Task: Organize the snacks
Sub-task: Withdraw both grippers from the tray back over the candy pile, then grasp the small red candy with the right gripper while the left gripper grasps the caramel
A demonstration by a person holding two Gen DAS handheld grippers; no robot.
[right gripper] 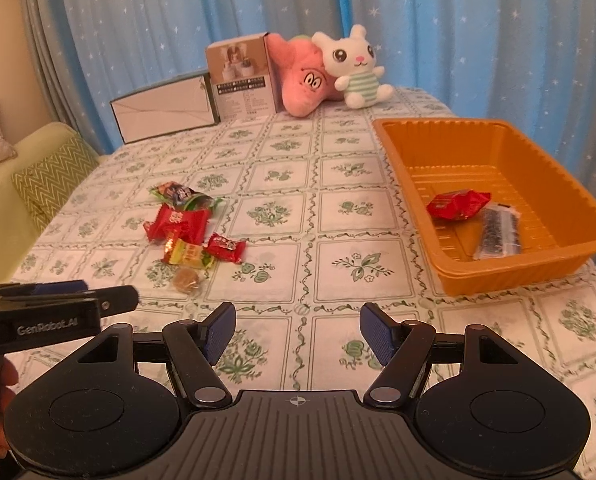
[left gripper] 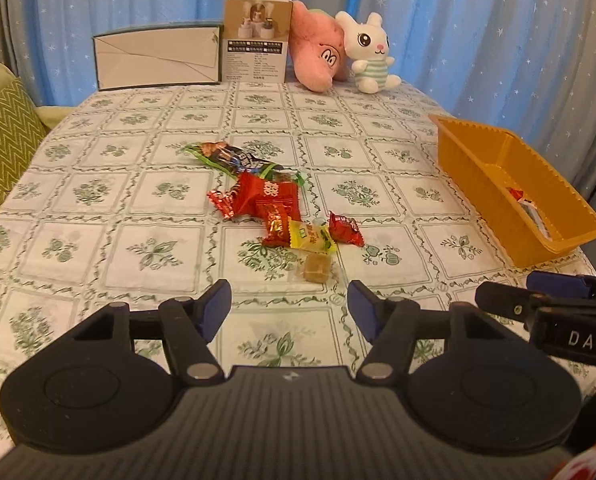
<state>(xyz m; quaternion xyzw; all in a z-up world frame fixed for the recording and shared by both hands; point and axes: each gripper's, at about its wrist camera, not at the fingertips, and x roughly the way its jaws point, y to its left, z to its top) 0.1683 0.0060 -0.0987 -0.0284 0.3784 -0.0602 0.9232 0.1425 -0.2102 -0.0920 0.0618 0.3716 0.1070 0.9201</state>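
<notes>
Landmark: orange plastic tray point(right gripper: 450, 148), on the patterned tablecloth point(right gripper: 338, 264) at its right edge.
Tray contents: a red snack packet point(right gripper: 456, 204) and a clear packet of dark pieces point(right gripper: 496, 232), lying side by side on the tray floor.
Loose snacks: a cluster on the cloth well to the left of the tray; the green wrapper point(left gripper: 234, 158) is farthest back, with the large red packet point(left gripper: 272, 196) just in front of it.
Front of cluster: a yellow candy point(left gripper: 312, 236) with a small red candy point(left gripper: 346, 228) on its tray side; a brown candy in clear wrap point(left gripper: 316, 268) is nearest the grippers.
Left gripper point(left gripper: 290, 308): jaws wide with nothing between them, above the cloth just short of the brown candy.
Right gripper point(right gripper: 298, 330): jaws wide and empty, over bare cloth near the tray's front-left corner.
Back of table: two boxes point(left gripper: 256, 40) and two plush toys point(left gripper: 372, 52), far behind the tray.
</notes>
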